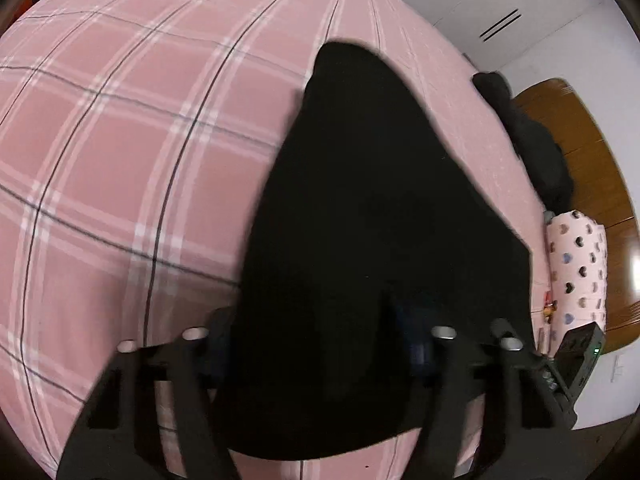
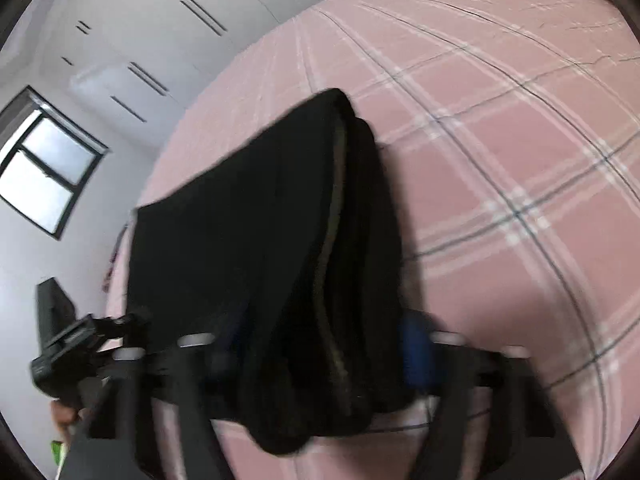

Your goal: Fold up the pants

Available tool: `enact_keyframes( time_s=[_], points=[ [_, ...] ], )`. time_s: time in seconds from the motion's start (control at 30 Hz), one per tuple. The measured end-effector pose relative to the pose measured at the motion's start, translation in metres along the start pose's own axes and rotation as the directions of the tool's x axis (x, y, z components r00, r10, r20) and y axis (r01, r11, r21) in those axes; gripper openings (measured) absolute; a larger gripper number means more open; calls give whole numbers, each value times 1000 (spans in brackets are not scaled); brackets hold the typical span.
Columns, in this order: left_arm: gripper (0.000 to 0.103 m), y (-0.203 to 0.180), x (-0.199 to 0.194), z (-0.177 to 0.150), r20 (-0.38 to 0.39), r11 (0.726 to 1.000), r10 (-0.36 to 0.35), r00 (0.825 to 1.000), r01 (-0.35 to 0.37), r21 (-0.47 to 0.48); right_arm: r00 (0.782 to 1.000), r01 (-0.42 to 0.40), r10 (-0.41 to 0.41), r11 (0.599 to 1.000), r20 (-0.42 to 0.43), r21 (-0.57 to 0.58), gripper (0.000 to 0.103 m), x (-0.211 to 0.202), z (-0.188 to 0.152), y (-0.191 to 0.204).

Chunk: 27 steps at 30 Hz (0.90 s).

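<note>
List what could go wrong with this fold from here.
1. The black pants hang bunched in the right gripper, so layers may slip unevenly.
2. The left gripper holds only an edge; the fabric could pull free.
3. Both views are blurred by motion, so the pants may land crooked on the pink bedsheet.

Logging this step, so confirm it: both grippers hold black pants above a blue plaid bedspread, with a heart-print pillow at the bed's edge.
One detail is wrong: the bedspread is pink plaid, not blue, as both wrist views show. The rest stands: the left gripper and right gripper each grip the black pants, and the left wrist view shows the heart-print pillow at the bed's edge.
</note>
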State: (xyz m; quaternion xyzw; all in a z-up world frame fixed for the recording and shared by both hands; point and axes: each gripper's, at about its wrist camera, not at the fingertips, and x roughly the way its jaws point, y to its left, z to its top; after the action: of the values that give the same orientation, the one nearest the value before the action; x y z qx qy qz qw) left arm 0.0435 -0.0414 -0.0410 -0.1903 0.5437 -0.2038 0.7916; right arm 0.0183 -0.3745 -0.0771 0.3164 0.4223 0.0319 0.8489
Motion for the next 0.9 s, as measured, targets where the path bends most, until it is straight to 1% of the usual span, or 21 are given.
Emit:
enact_keyframes(
  time_s=[0.03,0.1,0.2,0.23,0.27,0.3,0.33,0.37,0.4,0.47,0.53,0.57,0.6,0.63,0.67,0.7,0.73,0.77,0.8,0.87,0.9],
  points=[
    [31,-3,-9,1,12,1000,-6,1000,6,21,1000,-11,11,1000,8,-25,38,-7,2,12],
    [22,-8,-39,4,63,998,-12,998,8,62,999,-39,41,996,19,-85,37,-21,3,40],
    [20,-3,-90,6,122,995,8,993,-20,94,996,-85,88,980,9,-181,37,-36,-7,87],
    [21,0,-105,3,141,992,49,989,-65,111,996,-94,93,977,-17,-190,39,-33,-17,96],
    [22,5,-112,0,154,986,95,983,-114,120,995,-92,84,977,-48,-193,41,-24,-25,98],
    [23,13,-116,-3,160,981,136,978,-156,117,995,-51,33,977,-92,-206,46,-8,-38,97],
    [29,28,-115,-9,143,975,186,972,-201,94,992,-8,-18,977,-122,-213,48,4,-46,94],
    [31,39,-110,-12,121,969,224,967,-234,77,984,57,-93,974,-154,-220,51,16,-56,91],
    [30,50,-104,-17,106,953,290,951,-297,59,975,114,-151,968,-160,-223,57,21,-63,89],
    [29,65,-108,-27,143,910,402,904,-411,43,987,120,-137,974,-78,-194,59,4,-67,94],
    [33,63,-119,-31,192,902,410,892,-428,61,988,151,-152,964,12,-218,59,-14,-58,106],
    [41,59,-124,-30,217,897,414,884,-437,67,988,154,-148,959,45,-237,59,-20,-53,113],
    [45,53,-127,-30,241,894,413,878,-442,76,987,157,-143,955,71,-253,60,-21,-45,119],
    [54,49,-130,-27,258,892,410,875,-444,86,986,163,-145,949,85,-271,66,-19,-38,125],
    [59,40,-131,-24,285,883,413,865,-457,106,984,176,-158,943,85,-284,70,-10,-30,128],
    [60,33,-129,-22,305,870,426,852,-478,121,981,191,-178,938,70,-289,75,4,-23,128],
    [61,26,-128,-20,324,853,443,836,-504,135,981,195,-188,937,54,-289,75,11,-25,124],
    [65,17,-122,-20,342,830,461,819,-534,160,980,198,-195,937,40,-288,75,16,-31,122],
    [68,9,-116,-19,349,818,466,813,-546,179,979,200,-200,937,30,-287,74,22,-29,120],
    [70,0,-103,-19,352,804,467,811,-555,211,987,156,-162,936,7,-314,42,32,-30,126],
    [71,-1,-97,-21,349,803,465,813,-554,219,991,120,-133,939,-18,-323,10,35,-30,130]
  ],
)
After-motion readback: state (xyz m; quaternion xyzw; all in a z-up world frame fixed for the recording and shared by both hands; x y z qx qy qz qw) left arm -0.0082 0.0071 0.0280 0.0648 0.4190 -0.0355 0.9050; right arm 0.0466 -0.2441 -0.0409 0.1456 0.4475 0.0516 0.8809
